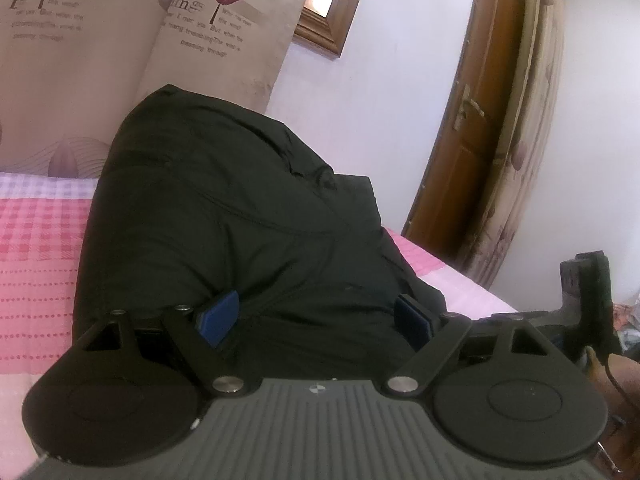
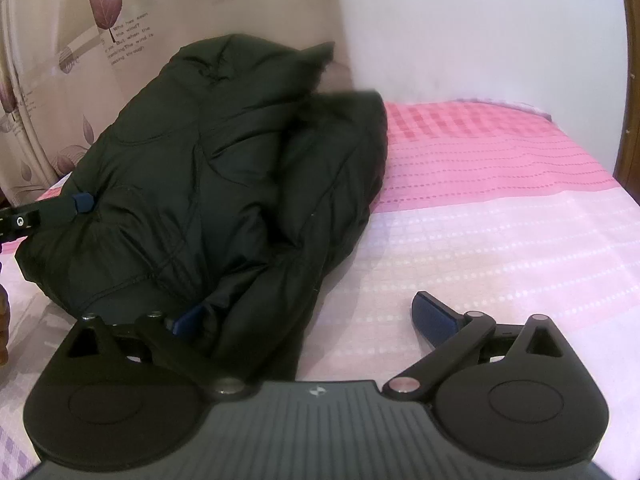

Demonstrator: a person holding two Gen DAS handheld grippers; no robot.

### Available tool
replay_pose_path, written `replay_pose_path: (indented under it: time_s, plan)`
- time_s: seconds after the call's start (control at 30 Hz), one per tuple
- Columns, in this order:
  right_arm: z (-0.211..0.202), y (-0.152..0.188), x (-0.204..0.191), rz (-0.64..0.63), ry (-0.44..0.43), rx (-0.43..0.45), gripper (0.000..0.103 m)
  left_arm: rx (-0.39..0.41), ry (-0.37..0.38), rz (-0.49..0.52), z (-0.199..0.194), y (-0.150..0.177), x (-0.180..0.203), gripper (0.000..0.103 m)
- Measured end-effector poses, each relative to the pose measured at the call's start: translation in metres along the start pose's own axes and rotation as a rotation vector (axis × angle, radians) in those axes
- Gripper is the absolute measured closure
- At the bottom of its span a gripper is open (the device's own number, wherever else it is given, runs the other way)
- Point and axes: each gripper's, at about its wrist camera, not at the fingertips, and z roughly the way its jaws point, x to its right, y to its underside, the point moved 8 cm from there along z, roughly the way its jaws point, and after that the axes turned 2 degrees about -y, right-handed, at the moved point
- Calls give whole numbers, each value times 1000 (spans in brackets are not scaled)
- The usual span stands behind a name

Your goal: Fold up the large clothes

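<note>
Curtain (image 2: 60,80) hanging at far left behind the bed (image 2: 500,220), black puffy jacket (image 2: 208,176) sitting bunched in a loose mound on the pink sheet, left of centre. Left hand-held gripper (image 1: 314,318) pushing into the jacket's near edge, jaws standing wide, padding bulging between the pads; looks like no real pinch. Right hand-held gripper (image 2: 312,320) sitting at the jacket's right hem, jaws spread fully, left pad (image 2: 188,318) tucked against fabric, right pad (image 2: 434,316) over bare sheet, holding nothing. Risk: slick, thick padding springing back and undoing the fold, or a wide grab catching the sheet too.
</note>
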Motion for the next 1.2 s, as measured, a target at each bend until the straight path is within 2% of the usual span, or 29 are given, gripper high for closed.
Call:
replay_pose_path:
  time_s: [0.4, 0.73, 0.83, 0.93, 0.97, 1.03, 1.1, 1.2]
  plan:
    - [0, 1, 2, 0, -3, 3, 0, -12, -12, 31, 3, 1, 3, 16]
    - [2, -2, 2, 13, -20, -22, 0, -30, 14, 47, 5, 1, 8, 6]
    - [3, -6, 4, 12, -50, -73, 0, -27, 70, 2, 0, -2, 3, 4]
    - [6, -10, 5, -3, -68, -110, 0, 18, 111, -124, -19, -17, -11, 3]
    - [7, -10, 4, -8, -71, -115, 0, 59, 100, -161, -28, -26, -20, 1]
    - [9, -11, 3, -15, -77, -125, 0, 103, 54, -166, -37, -40, -38, 0]
    - [10, -12, 3, -16, -83, -132, 0, 72, 1, -179, -30, -47, -62, 0]
    - [11, -13, 3, -14, -95, -131, 0, -6, 46, -309, -10, -48, -97, 0]
